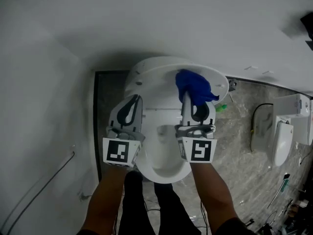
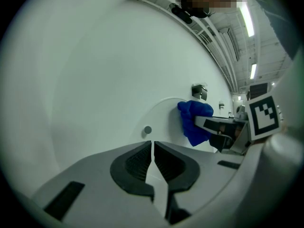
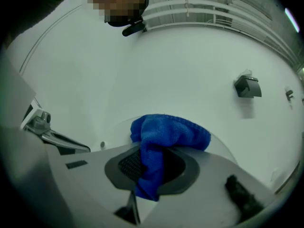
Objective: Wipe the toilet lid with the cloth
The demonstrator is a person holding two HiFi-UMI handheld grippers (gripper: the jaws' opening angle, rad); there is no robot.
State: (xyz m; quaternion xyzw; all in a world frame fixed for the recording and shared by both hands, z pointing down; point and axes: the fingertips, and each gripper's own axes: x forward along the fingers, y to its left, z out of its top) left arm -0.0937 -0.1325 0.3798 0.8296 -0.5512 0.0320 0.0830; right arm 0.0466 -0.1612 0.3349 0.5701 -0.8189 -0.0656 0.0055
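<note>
Pinching the blue cloth (image 3: pixel 166 132) with the right gripper (image 3: pixel 149 167), seemingly against the right part of the raised toilet lid (image 1: pixel 151 75). Holding the left gripper (image 2: pixel 153 163) pressed together and empty, near the lid's left side. Could lose the cloth if dragged hard, as only a fold is gripped; could then scrape the lid with bare jaws

Seen from the head view, the toilet bowl (image 1: pixel 164 166) sits at centre, with the toilet lid (image 1: pixel 154 77) upright at 12 o'clock against the wall (image 1: pixel 146 18). The cloth (image 1: pixel 193 86) lies on the lid toward 1 o'clock, between the right gripper's (image 1: pixel 188 98) jaws. The left gripper (image 1: pixel 133 102) is at 11 o'clock, just before the lid, perhaps not touching. A second toilet (image 1: pixel 282 141) stands on the floor (image 1: pixel 234 146) at 3 o'clock.
</note>
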